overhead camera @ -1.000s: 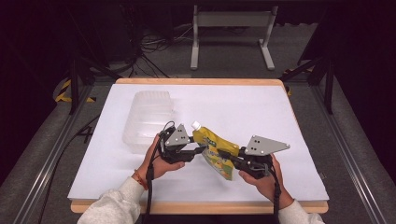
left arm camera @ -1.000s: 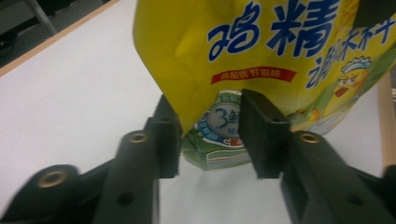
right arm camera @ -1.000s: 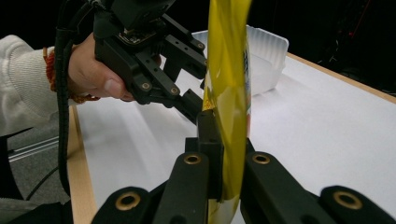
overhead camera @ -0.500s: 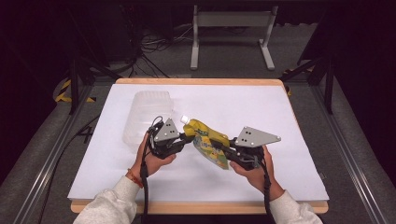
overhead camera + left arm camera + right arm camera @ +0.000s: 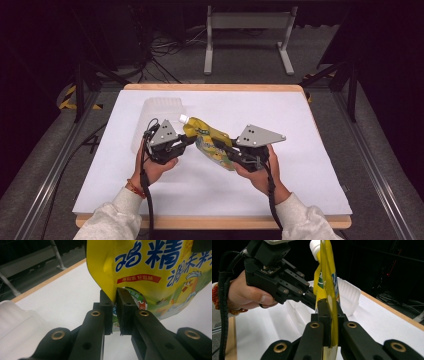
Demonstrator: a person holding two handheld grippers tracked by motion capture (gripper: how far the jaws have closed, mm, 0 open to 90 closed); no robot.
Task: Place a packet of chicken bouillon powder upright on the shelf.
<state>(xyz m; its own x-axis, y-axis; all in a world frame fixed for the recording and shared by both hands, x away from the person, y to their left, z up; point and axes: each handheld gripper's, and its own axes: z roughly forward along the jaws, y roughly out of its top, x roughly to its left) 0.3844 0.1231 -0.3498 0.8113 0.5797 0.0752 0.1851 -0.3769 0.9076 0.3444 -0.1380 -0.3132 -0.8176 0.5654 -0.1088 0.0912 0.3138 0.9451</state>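
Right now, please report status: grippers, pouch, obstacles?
Left gripper shut on yellow pouch. Right gripper shut on it too. Pouch lifted over table. Clear plastic tray close behind.

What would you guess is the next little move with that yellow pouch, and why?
Probably carry the yellow pouch a bit farther toward the clear plastic tray and lower it in. Both the left gripper and the right gripper are clamped on the pouch, holding it up off the white table cover, and the tray sits just beyond it, apparently empty.

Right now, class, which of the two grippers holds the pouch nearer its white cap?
The left gripper: it clamps the yellow pouch just below the white cap; the right gripper grips the far bottom end.
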